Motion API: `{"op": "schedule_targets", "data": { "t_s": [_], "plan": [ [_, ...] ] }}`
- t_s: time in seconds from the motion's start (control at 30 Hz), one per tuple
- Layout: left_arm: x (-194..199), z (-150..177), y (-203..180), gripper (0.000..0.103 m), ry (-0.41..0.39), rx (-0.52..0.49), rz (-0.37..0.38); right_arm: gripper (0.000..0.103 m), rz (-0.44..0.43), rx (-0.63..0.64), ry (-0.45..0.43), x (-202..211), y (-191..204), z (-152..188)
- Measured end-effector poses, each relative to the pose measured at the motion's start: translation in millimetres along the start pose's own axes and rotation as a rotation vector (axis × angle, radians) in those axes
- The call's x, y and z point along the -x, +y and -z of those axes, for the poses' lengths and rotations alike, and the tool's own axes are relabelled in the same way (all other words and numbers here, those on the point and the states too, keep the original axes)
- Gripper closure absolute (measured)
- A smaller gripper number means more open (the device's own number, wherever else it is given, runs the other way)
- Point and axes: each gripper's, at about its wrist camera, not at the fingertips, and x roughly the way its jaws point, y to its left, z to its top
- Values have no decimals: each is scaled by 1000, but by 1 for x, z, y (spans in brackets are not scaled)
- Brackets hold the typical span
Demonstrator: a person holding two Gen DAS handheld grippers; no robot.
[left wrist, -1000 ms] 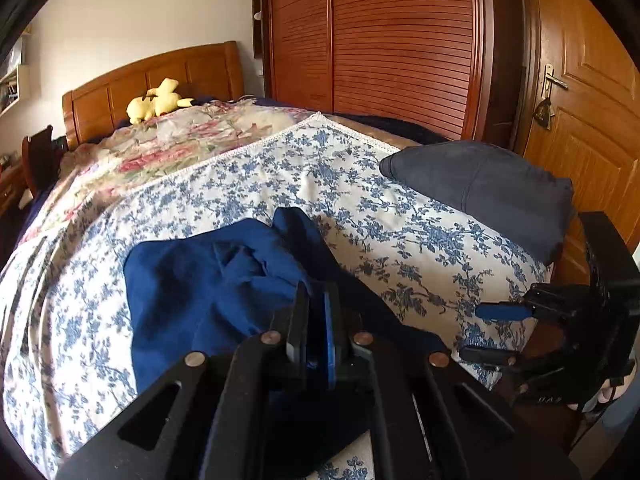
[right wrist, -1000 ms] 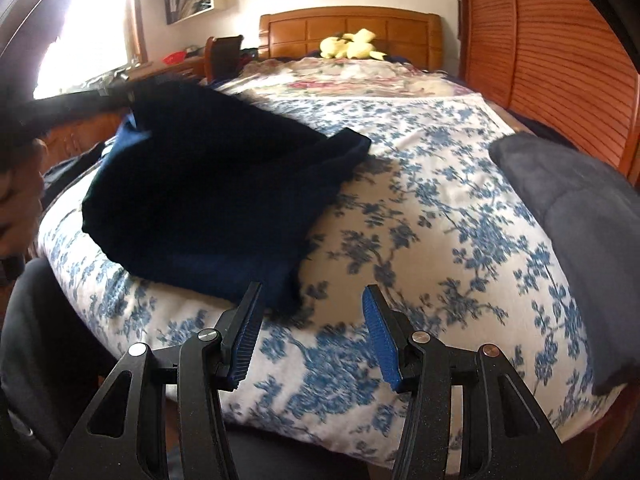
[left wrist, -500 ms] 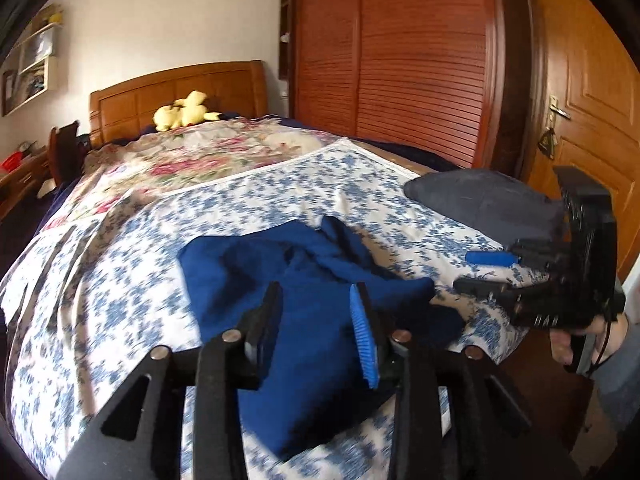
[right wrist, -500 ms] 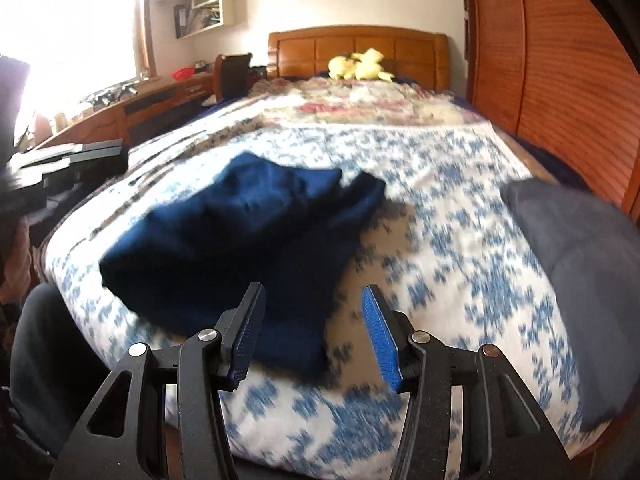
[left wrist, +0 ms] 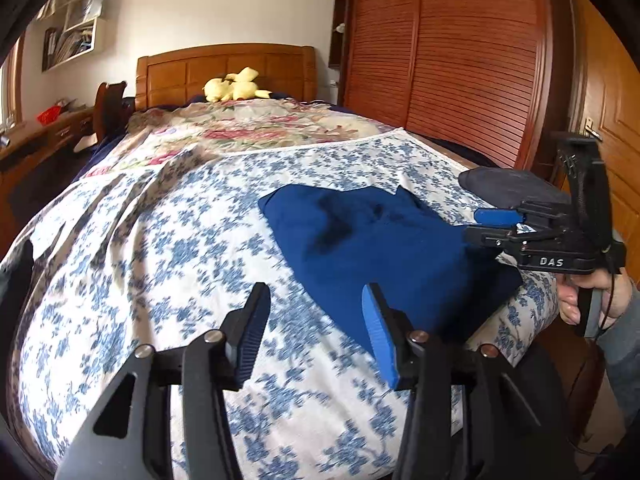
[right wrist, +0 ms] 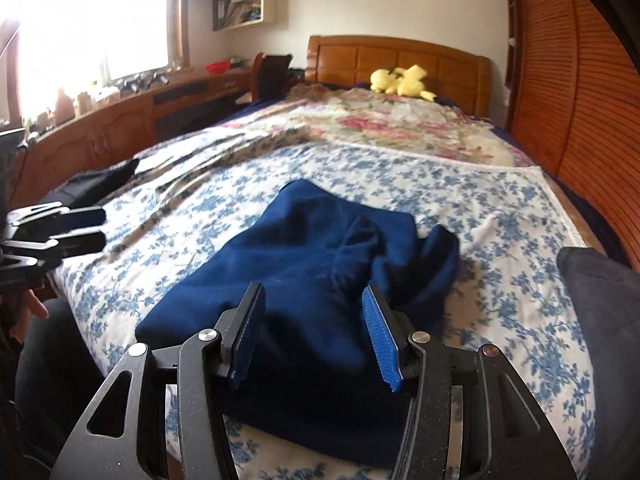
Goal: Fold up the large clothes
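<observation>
A navy blue garment [left wrist: 380,248] lies roughly folded in a heap on the blue-flowered bedsheet [left wrist: 168,264], near the bed's front edge. My left gripper [left wrist: 314,320] hovers over the bare sheet just left of the garment. Its jaws are opening and nothing is between them. My right gripper [right wrist: 314,320] hangs open above the near part of the garment [right wrist: 320,264] without gripping it. Each gripper shows in the other's view: the right gripper [left wrist: 492,226] over the garment's right end, the left gripper [right wrist: 80,228] at the picture's left edge.
A dark grey folded garment [right wrist: 600,300] lies at the bed's right side. A yellow plush toy [left wrist: 236,88] sits by the wooden headboard [left wrist: 224,64]. A slatted wardrobe [left wrist: 460,60] and a door stand to the right, a desk [right wrist: 120,120] and chair to the left.
The left gripper, shut on the blue garment a second ago, has opened, let it go and moved away to the left. The garment has dropped into a heap. The right gripper stayed open and shifted.
</observation>
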Motion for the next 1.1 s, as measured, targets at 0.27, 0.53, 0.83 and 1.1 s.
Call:
{"op": "schedule_targets", "data": {
  "t_s": [0.27, 0.53, 0.83, 1.1],
  "plan": [
    [3, 17, 22, 54, 3, 33, -6, 51, 14, -44, 105, -34, -7, 15],
    [7, 27, 36, 54, -7, 70, -14, 45, 4, -88, 187, -55, -10, 38],
    [11, 34, 41, 54, -14, 92, -37, 44, -32, -138, 186, -58, -16, 44],
    [9, 37, 41, 54, -5, 103, -36, 49, -49, -133, 188, -58, -15, 44]
  ]
}}
